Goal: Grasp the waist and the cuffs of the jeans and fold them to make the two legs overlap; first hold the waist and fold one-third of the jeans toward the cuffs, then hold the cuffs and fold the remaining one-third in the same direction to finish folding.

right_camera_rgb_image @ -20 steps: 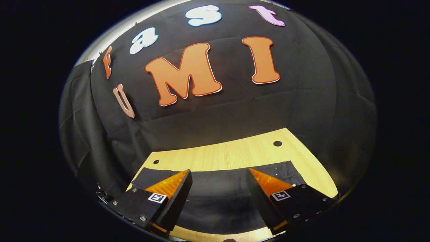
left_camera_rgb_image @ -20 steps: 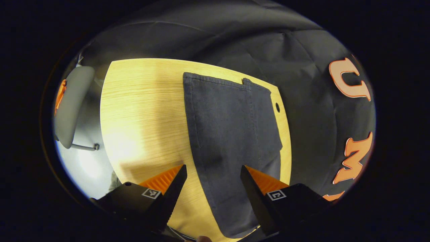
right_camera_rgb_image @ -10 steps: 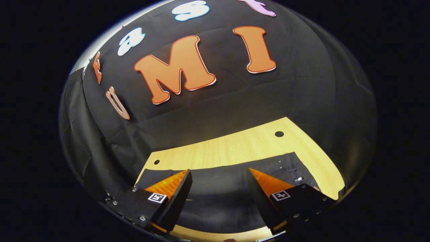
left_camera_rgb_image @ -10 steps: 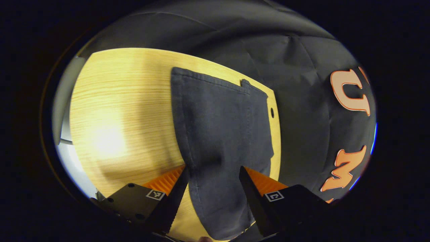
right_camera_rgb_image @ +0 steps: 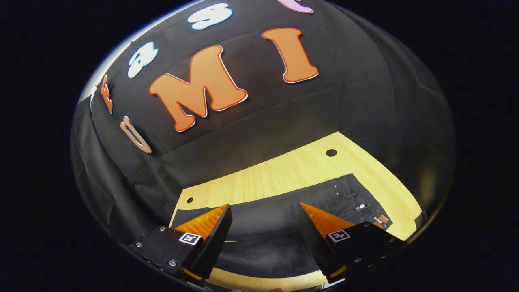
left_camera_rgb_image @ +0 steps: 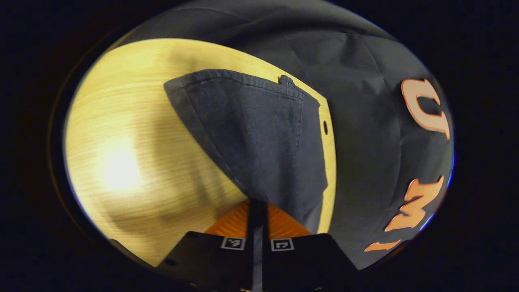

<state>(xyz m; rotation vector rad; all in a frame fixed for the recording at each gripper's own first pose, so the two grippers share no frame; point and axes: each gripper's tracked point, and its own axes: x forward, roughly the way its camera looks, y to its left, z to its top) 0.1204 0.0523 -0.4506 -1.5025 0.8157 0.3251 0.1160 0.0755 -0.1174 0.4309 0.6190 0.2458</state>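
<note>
Left tool (left_camera_rgb_image: pixel 257 207) pinches dark jeans (left_camera_rgb_image: pixel 259 134), fabric tented upward.

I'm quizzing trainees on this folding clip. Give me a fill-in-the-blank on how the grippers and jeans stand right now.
1. The left gripper is ____ on the jeans.
2. The right gripper has its fingers ____.
3. The jeans lie on a ____ table.
4. Past the jeans' far edge, the table has a small round ____.

Missing words: shut; open; wooden; hole

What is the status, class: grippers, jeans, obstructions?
Left gripper shut on jeans, fabric lifting. Right gripper open over jeans. Wooden table: nothing in the way.
</note>
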